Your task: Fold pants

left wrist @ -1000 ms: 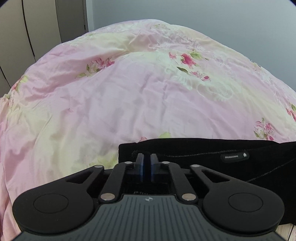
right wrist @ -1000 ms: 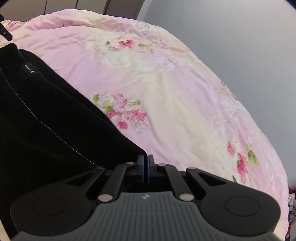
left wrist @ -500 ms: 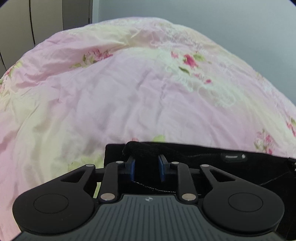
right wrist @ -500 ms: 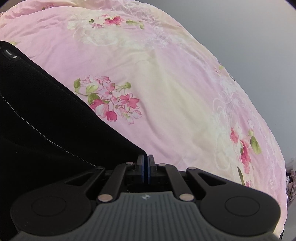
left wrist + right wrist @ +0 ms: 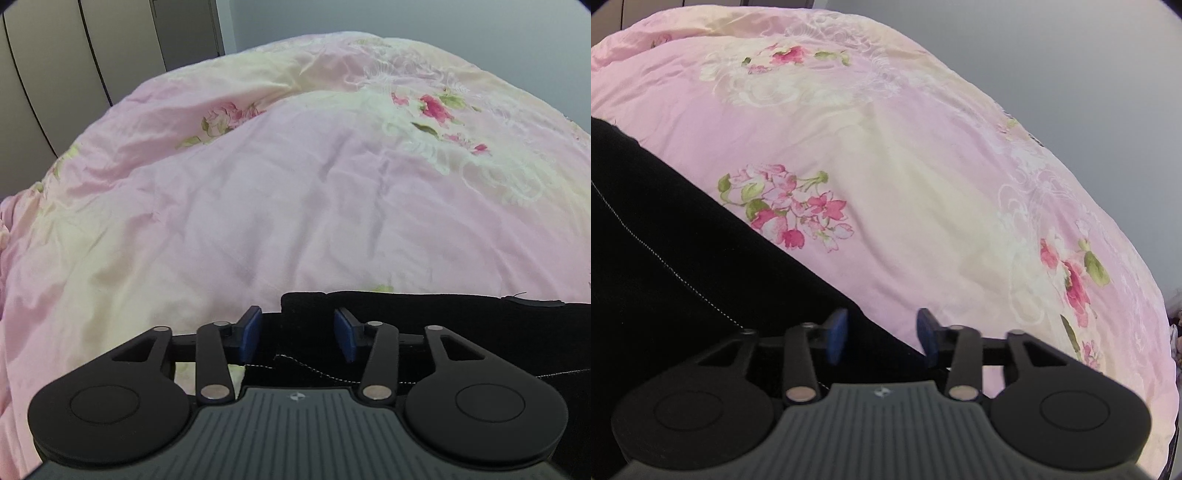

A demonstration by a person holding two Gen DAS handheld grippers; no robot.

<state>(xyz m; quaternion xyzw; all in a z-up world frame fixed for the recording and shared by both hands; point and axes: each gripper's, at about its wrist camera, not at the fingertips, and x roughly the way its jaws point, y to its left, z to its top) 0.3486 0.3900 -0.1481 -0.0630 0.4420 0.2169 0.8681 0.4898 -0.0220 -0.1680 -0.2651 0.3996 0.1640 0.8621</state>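
Both grippers have let go since a second ago. The left gripper [image 5: 297,334] now stands spread, its blue pads [image 5: 249,332] either side of the black pants [image 5: 424,328] corner. The right gripper [image 5: 881,336] is likewise released over the pants [image 5: 683,266] edge. The pants lie flat on the pink floral duvet [image 5: 277,203]. Beyond stand the wardrobe doors [image 5: 74,66] and a grey wall [image 5: 1052,55].

The pants [image 5: 461,332] are a matt black knit cloth with a fine ribbed texture and a line of pale stitching. The quilt [image 5: 295,203] is smooth, slightly sheeny pink cloth, lightly creased, printed with flowers. Both grippers are matt black plastic with blue rubbery pads [image 5: 836,334] and small shiny metal pins.
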